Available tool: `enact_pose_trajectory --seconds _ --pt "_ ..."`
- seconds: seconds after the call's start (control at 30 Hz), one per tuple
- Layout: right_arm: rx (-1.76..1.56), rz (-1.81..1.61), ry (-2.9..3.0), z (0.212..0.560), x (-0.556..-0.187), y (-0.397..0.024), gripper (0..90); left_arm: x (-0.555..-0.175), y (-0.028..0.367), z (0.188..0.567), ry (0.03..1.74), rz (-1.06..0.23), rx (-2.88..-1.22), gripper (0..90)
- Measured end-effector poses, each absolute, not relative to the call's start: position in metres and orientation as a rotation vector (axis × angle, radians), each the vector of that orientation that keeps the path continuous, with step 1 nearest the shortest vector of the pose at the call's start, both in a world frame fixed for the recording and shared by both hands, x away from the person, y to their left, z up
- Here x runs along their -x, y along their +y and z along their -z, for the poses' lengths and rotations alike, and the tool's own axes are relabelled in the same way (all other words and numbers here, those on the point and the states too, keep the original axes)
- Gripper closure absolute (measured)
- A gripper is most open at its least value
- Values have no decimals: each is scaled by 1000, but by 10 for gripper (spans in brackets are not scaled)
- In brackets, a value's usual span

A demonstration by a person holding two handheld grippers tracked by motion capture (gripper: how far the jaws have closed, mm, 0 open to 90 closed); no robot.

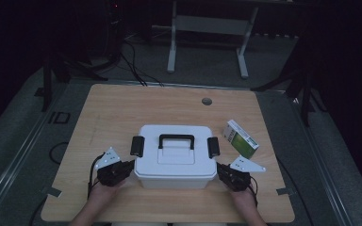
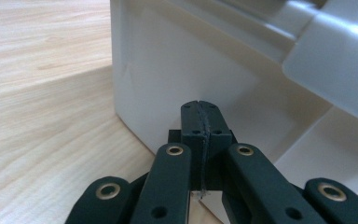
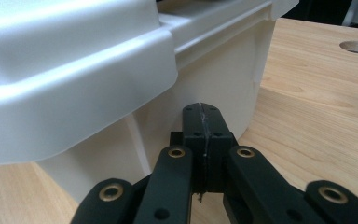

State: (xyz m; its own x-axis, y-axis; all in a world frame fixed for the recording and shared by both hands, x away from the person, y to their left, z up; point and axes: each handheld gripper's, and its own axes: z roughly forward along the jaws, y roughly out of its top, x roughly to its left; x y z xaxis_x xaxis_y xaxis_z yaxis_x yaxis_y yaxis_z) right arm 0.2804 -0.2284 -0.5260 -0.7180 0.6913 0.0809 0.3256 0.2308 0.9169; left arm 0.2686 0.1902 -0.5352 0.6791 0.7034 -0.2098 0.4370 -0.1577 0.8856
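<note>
One white lidded box with a black handle sits near the table's front edge. Flanking it, the left gripper and right gripper point at its side walls, jaws pressed together, holding nothing. Just beside its right end lies a green carton.

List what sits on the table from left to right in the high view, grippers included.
left gripper → left black latch → black handle on the white box → right black latch → right gripper → green and white carton.
</note>
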Motion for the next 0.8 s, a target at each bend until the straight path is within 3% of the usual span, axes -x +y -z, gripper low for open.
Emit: enact_pose_trajectory --seconds 0.8 --pt "-941 -1482 2167 526 -264 -245 900 -254 179 537 870 -268 -1798 900"
